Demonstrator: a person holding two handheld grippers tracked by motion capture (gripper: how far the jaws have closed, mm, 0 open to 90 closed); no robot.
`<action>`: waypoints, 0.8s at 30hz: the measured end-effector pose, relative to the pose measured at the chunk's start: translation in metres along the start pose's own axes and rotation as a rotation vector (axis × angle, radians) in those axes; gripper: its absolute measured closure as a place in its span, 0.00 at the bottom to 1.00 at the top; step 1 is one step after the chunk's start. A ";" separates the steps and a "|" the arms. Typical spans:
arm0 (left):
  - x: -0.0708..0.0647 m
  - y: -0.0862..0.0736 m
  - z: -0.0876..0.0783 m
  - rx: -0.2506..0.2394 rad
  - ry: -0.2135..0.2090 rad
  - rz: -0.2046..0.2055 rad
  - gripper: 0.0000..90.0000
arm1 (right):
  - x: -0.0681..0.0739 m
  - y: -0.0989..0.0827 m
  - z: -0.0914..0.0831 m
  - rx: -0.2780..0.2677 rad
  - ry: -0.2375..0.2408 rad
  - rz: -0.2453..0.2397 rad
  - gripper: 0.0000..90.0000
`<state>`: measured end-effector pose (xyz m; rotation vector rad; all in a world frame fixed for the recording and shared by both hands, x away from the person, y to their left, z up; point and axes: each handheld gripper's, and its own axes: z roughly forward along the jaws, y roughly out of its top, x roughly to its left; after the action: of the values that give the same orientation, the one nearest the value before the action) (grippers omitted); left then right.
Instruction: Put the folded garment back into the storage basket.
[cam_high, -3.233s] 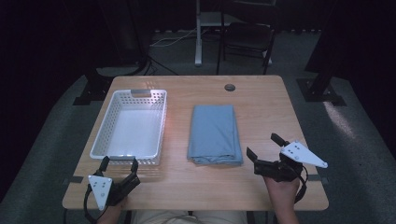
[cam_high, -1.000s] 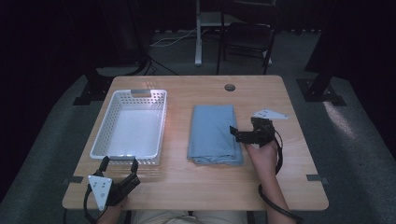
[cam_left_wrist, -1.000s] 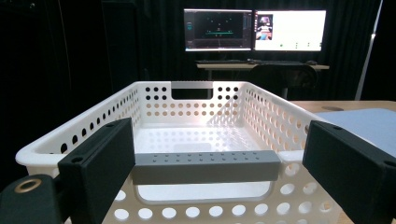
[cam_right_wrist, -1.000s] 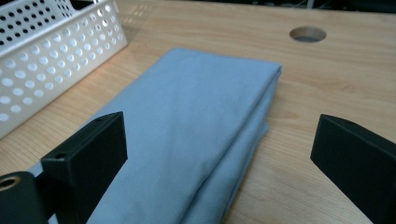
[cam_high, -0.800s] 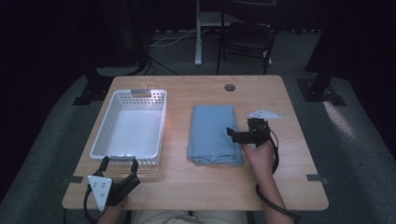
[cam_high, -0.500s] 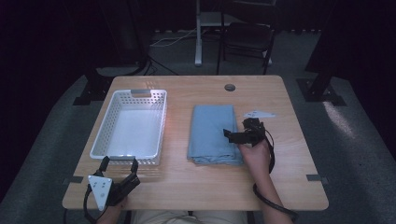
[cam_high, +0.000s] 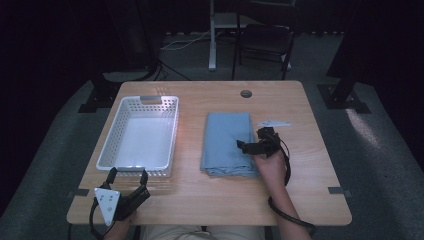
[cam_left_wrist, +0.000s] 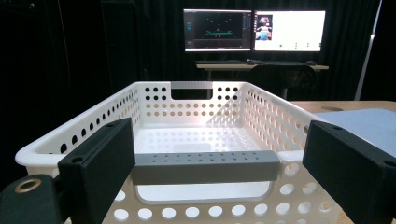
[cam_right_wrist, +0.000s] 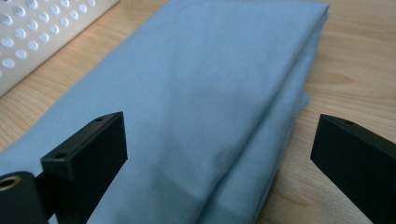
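Note:
A folded light-blue cloth (cam_high: 227, 142) lies flat on the middle of the wooden table (cam_high: 310, 165), and its stacked folded edge (cam_right_wrist: 261, 140) runs between my right jaws. My right gripper (cam_high: 248, 147) is open, low over the cloth's right edge; its jaws straddle that edge (cam_right_wrist: 219, 154) without pinching it. A white perforated basket (cam_high: 140, 134) stands empty left of the cloth. My left gripper (cam_high: 127, 176) is open at the table's front left, just short of the basket's near wall, and looks straight into the basket (cam_left_wrist: 196, 135) with a grey handle bar (cam_left_wrist: 205, 165) between its jaws.
A round cable hole (cam_high: 245, 93) sits near the table's far edge. A chair (cam_high: 265, 40) and a desk leg stand on the floor behind the table. Monitors (cam_left_wrist: 254, 30) glow on a far desk. Bare wood lies right of the cloth.
My right gripper has travelled from the front right corner of the table leftward to the cloth's right edge. The left gripper, basket and cloth have stayed put.

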<state>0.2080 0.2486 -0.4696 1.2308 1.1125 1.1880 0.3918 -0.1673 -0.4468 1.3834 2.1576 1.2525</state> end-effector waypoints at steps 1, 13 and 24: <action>0.000 0.000 0.000 0.000 0.000 0.000 0.12 | 0.000 -0.001 0.001 0.004 0.001 0.003 0.04; 0.000 0.000 0.000 0.001 -0.002 0.001 0.12 | 0.000 -0.005 0.011 0.051 0.002 -0.004 0.04; 0.000 0.000 0.000 -0.002 -0.002 0.000 0.12 | 0.009 -0.002 0.024 0.147 -0.040 -0.074 0.00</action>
<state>0.2076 0.2488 -0.4697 1.2296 1.1095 1.1872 0.4011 -0.1482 -0.4606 1.3579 2.2907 1.0498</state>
